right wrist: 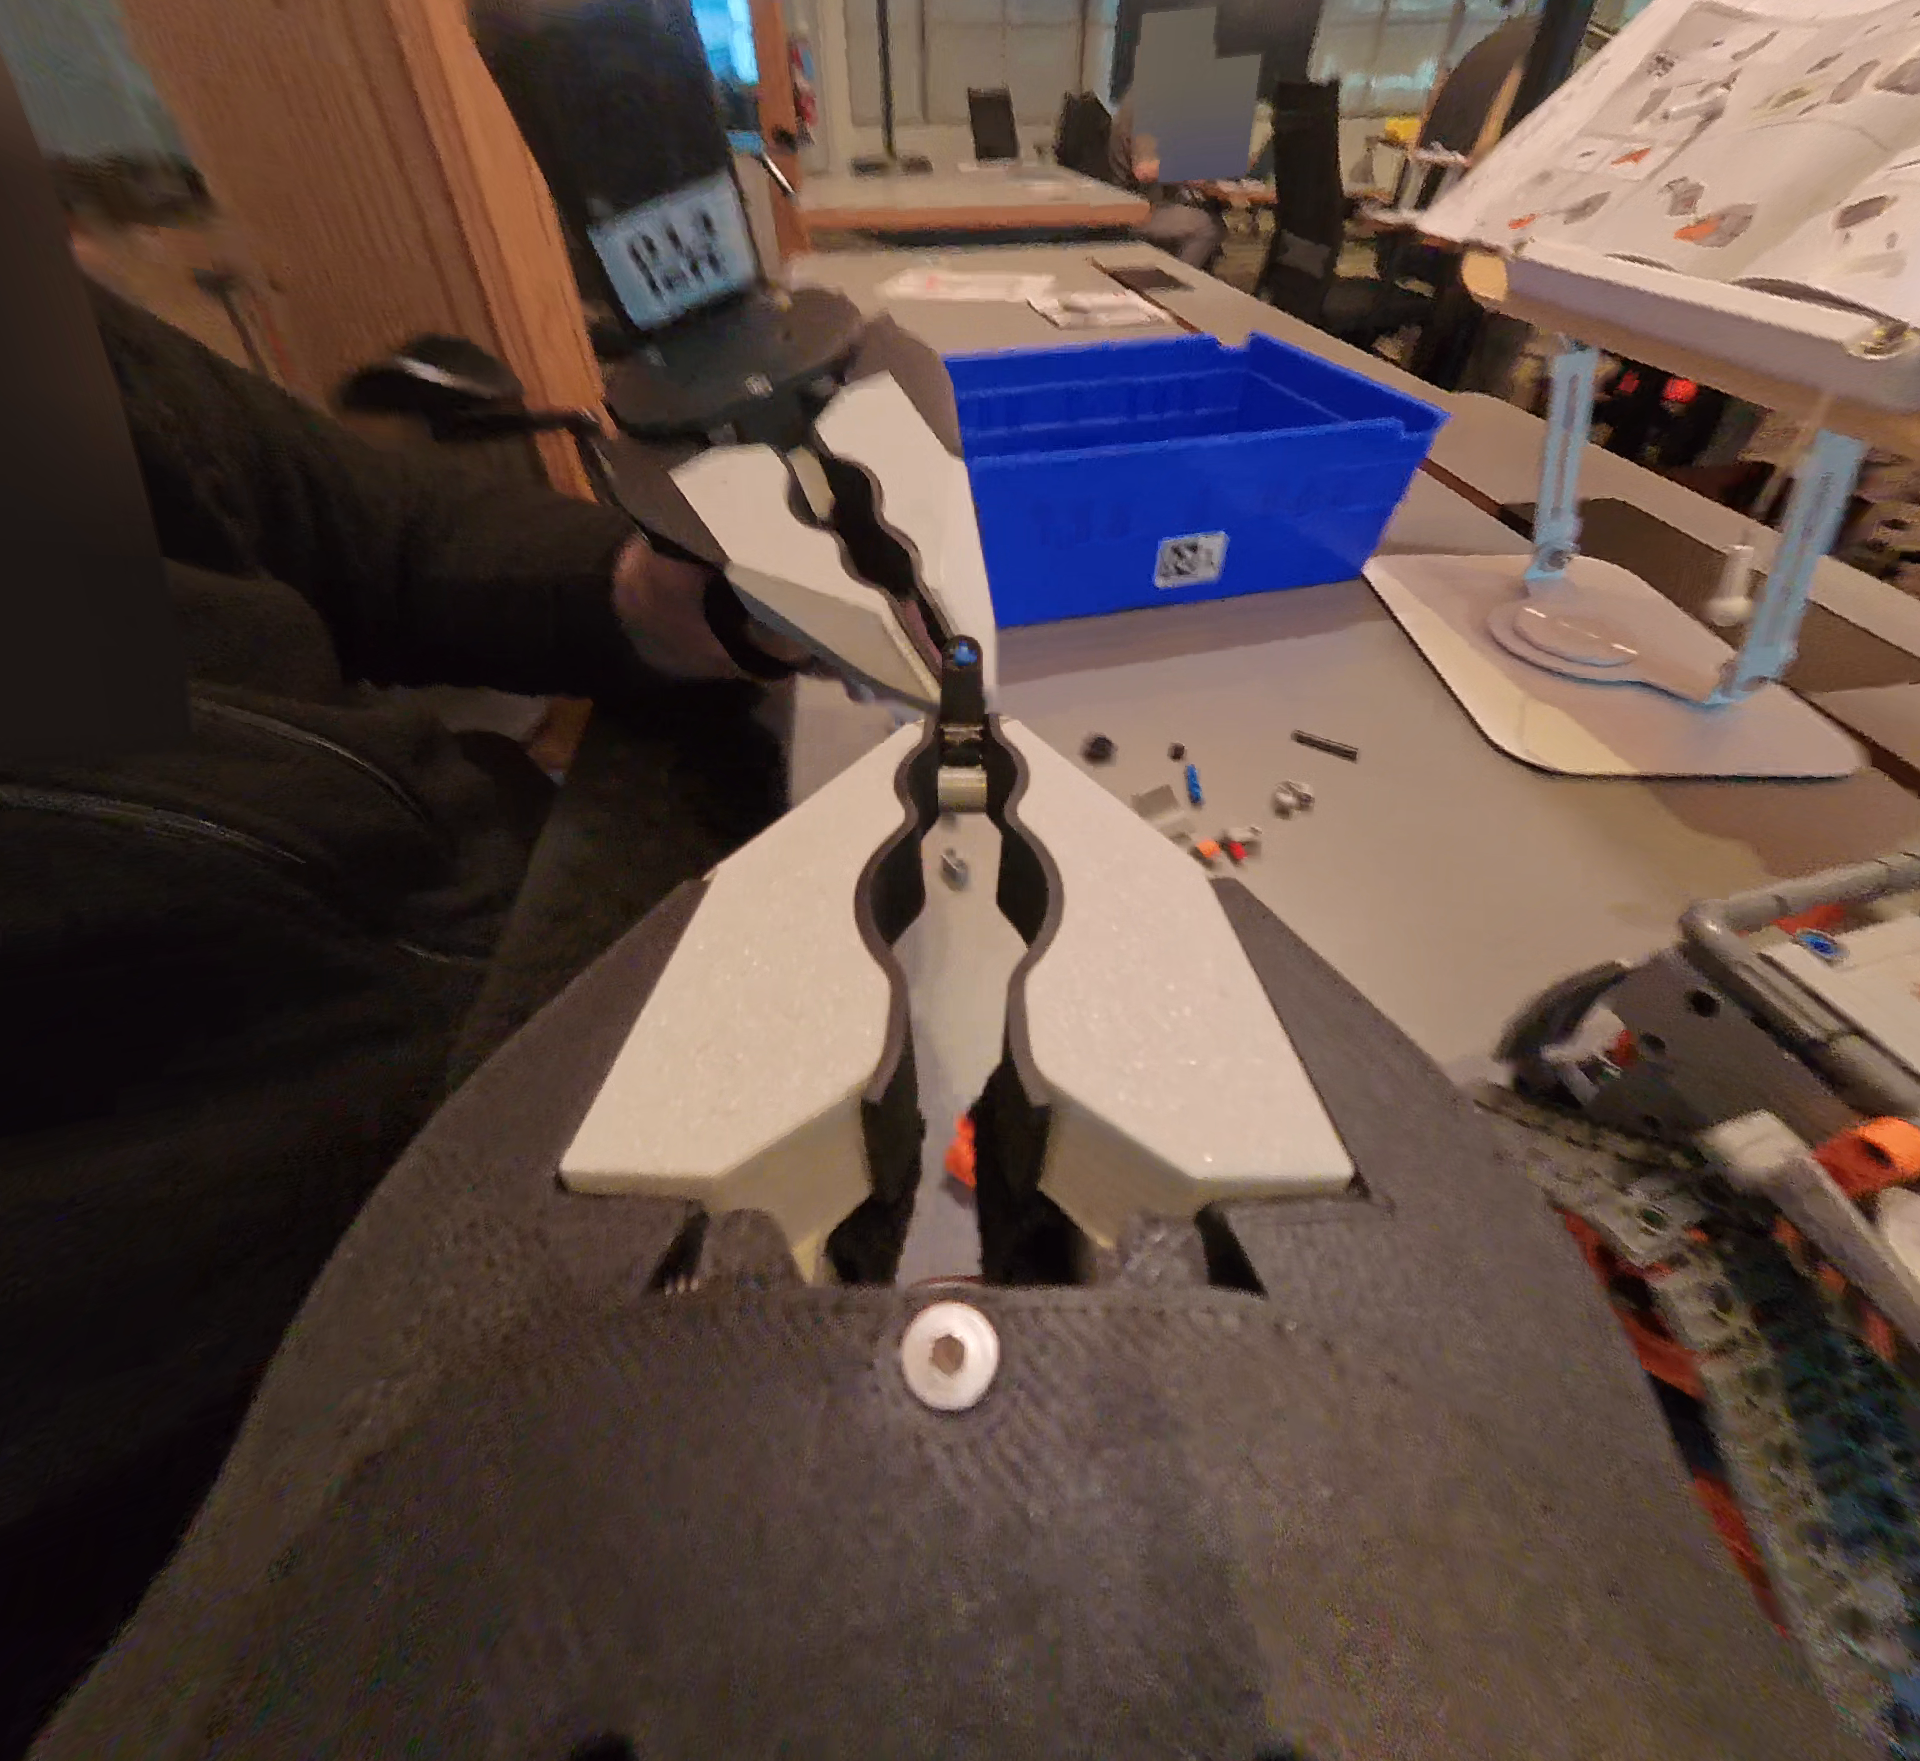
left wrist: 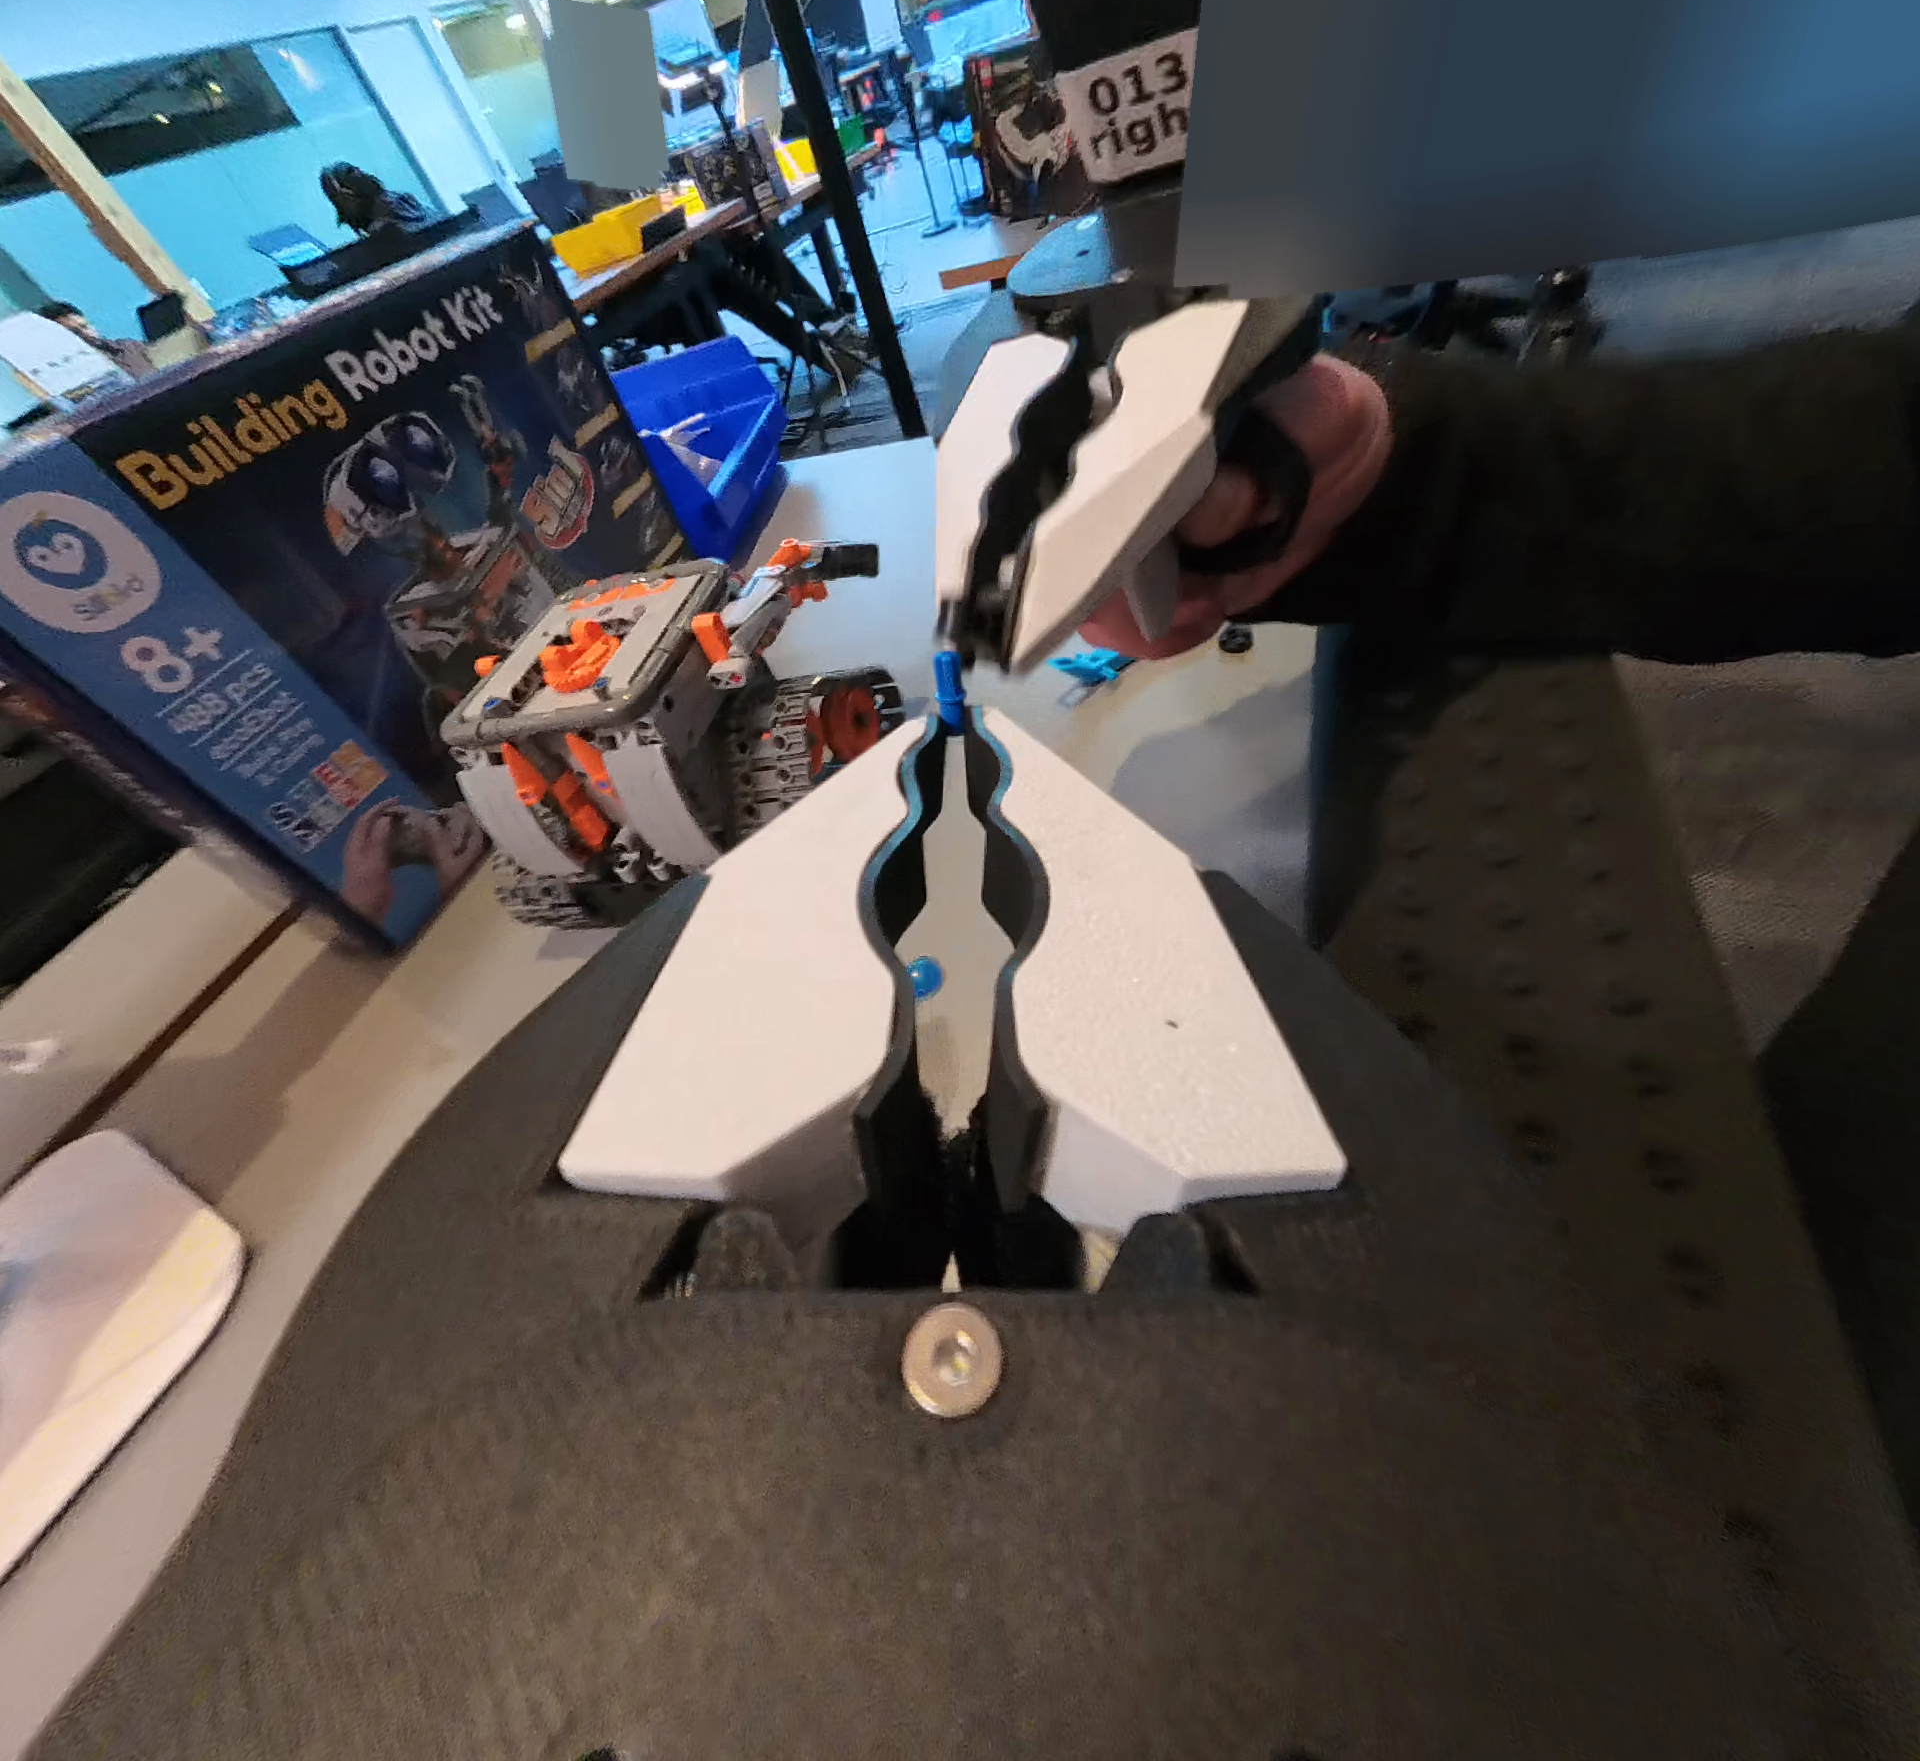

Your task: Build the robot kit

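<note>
The left gripper (left wrist: 948, 724) pinches a blue pin (left wrist: 945, 678) tip-to-tip against the small black-and-grey piece (right wrist: 961, 755) clamped in the right gripper (right wrist: 961, 735), above the table (right wrist: 1403, 880).

Grey table (right wrist: 1351, 890) under my jaws. On it, far side: blue bin (right wrist: 1184, 506), standing upright. Right of the bin: white stand base (right wrist: 1621, 672) carrying a tilted instruction sheet. Between them and me: scattered small parts (right wrist: 1205, 797), loose. Near right: grey-and-orange tracked robot model (left wrist: 665, 724), standing beside a blue kit box (left wrist: 312, 568), which stands on the same table.
</note>
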A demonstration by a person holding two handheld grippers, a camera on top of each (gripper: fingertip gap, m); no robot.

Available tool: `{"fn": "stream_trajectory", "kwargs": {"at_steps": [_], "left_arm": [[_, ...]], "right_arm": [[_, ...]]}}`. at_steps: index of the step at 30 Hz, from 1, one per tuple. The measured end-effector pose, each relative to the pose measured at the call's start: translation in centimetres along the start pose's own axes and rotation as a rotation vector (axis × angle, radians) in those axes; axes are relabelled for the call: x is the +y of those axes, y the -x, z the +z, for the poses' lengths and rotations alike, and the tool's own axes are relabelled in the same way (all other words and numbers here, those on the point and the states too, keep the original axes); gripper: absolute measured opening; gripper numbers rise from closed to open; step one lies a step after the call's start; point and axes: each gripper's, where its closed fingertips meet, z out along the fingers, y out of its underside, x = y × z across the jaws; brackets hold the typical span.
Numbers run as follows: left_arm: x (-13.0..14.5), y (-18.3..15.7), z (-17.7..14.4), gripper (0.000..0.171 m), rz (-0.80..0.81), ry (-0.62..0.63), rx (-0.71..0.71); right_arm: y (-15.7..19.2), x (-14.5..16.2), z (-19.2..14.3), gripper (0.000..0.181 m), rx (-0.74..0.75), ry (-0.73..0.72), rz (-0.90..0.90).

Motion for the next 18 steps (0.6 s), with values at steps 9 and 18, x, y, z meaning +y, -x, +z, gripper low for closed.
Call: {"fn": "stream_trajectory", "kwargs": {"at_steps": [9, 18], "left_arm": [[1.6, -0.1, 0.3, 0.001, 0.111, 0.098, -0.037], [2.7, 0.1, 0.5, 0.001, 0.211, 0.172, -0.087]], "right_arm": [[-0.4, 1.7, 0.3, 0.005, 0.062, 0.120, -0.097], [-0.7, 2.6, 0.5, 0.005, 0.113, 0.195, -0.160]]}}
